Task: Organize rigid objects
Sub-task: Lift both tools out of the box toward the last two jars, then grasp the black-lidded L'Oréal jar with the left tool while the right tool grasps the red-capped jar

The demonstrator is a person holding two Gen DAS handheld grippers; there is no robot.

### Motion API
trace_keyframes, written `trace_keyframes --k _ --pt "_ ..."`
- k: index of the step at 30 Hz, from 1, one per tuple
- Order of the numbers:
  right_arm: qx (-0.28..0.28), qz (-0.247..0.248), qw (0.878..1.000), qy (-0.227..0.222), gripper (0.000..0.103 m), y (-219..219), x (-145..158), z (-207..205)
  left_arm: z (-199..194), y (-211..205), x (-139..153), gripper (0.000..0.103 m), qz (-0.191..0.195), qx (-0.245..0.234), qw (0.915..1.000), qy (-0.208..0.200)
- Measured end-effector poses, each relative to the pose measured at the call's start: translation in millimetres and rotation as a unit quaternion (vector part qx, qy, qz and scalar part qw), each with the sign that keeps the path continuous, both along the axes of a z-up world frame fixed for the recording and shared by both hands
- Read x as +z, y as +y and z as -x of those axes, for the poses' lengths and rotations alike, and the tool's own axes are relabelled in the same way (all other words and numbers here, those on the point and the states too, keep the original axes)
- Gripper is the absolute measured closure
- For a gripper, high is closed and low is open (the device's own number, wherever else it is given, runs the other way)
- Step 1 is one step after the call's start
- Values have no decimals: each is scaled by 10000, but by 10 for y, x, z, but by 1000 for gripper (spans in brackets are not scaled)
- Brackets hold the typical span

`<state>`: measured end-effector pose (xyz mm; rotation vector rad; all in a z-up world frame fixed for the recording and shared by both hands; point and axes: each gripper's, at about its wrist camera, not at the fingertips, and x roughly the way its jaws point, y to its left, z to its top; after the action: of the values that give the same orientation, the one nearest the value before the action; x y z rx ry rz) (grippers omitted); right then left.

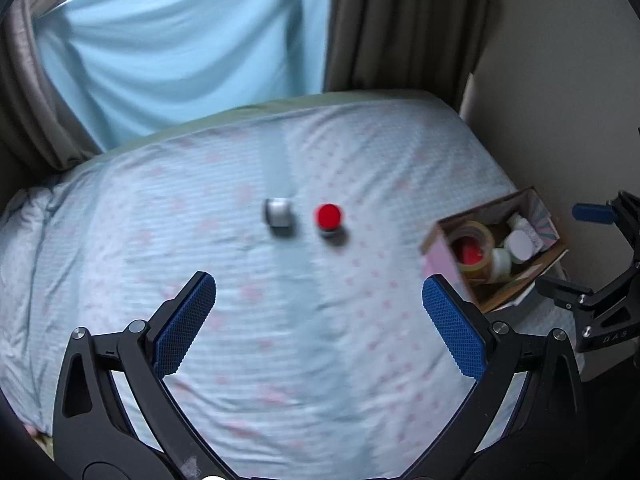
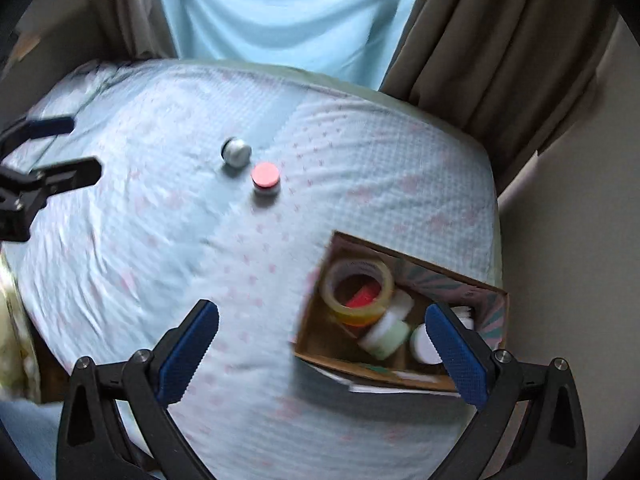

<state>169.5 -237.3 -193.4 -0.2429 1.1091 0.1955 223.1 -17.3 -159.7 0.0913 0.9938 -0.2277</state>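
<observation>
- We are looking at a bed (image 1: pixel 280 320) wearing a pale blue sheet with pink motifs.
- A light blue cloth (image 1: pixel 180 52) is hanging at the far side, between brown curtains (image 1: pixel 400 24).
- A beige wall (image 1: pixel 560 100) is running along the right.

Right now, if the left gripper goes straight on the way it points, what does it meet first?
Probably the bedsheet: the open left gripper points down at bare fabric. Farther along lie the silver jar and red-lidded jar; depth is unclear.

the bed sheet (image 1: pixel 280 320) was light blue with pink dots. one jar lid (image 1: pixel 329 216) was red, one jar (image 1: pixel 279 210) silver.
</observation>
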Motion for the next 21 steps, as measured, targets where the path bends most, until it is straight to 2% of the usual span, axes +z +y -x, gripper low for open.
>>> trace_keyframes --k 5,10,15,21 --pt "-450 -140 9989 -18 0 540 -8 -89 -166 633 6 0 43 -4 10000 -24" --pt "-856 -398 9955 -117 0 995 -132 -267 -509 1051 -183 0 220 -185 9995 101" --pt "-1309 -698 9886 -243 0 1224 -398 -473 -943 1168 -532 0 339 -341 9984 302" --pt "-1431 -538 9869 -521 0 1272 -805 -779 -1519 974 -1124 0 506 -495 9955 625"
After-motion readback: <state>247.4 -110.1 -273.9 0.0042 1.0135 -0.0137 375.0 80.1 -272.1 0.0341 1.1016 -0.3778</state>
